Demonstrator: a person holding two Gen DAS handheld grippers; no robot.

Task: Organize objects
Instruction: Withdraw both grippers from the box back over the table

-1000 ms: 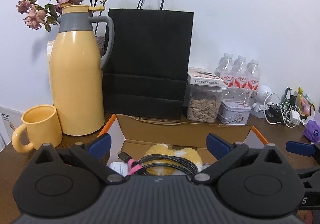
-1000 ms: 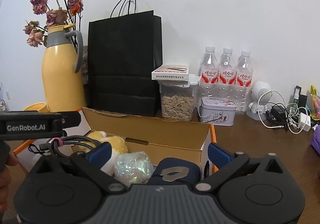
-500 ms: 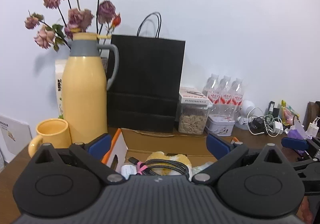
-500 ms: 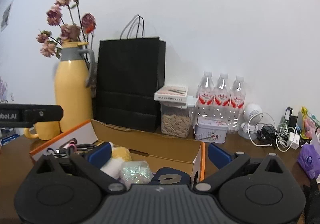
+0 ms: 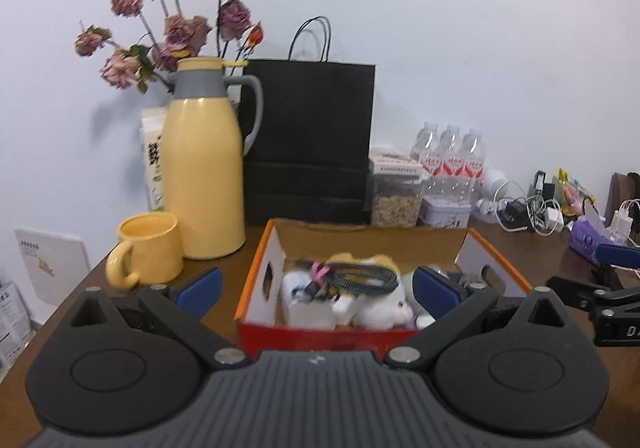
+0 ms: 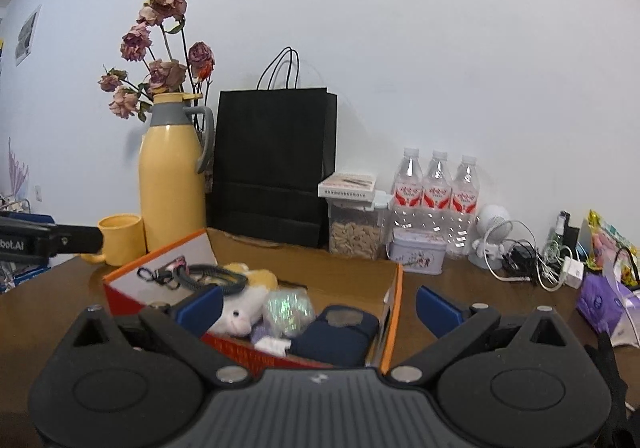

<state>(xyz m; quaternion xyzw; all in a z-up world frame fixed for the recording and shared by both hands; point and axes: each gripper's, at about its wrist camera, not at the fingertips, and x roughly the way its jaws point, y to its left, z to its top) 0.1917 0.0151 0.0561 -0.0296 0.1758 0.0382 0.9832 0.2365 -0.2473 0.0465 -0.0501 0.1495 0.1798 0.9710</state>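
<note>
An open orange cardboard box [image 5: 256, 280] [image 6: 394, 296] sits on the brown table. It holds a white and yellow plush toy [image 5: 376, 304] [image 6: 240, 312], a coiled black cable [image 5: 360, 276] [image 6: 208, 274], a glittery wrapped item [image 6: 286, 308] and a dark blue case [image 6: 336, 336]. My left gripper [image 5: 316, 288] is open and empty, in front of the box. My right gripper [image 6: 318, 306] is open and empty, at the box's near right corner.
A yellow thermos [image 5: 202, 175] with dried roses, a yellow mug [image 5: 146, 250] and a black paper bag [image 5: 308, 139] stand behind the box. A seed jar [image 6: 354, 232], a tin [image 6: 418, 256], water bottles [image 6: 436, 195], tangled chargers [image 6: 532, 260] and a purple tissue pack [image 6: 604, 296] lie at the right.
Both grippers have pulled back and up from the box, so the whole box and its front wall now show. Both stay open and empty.
</note>
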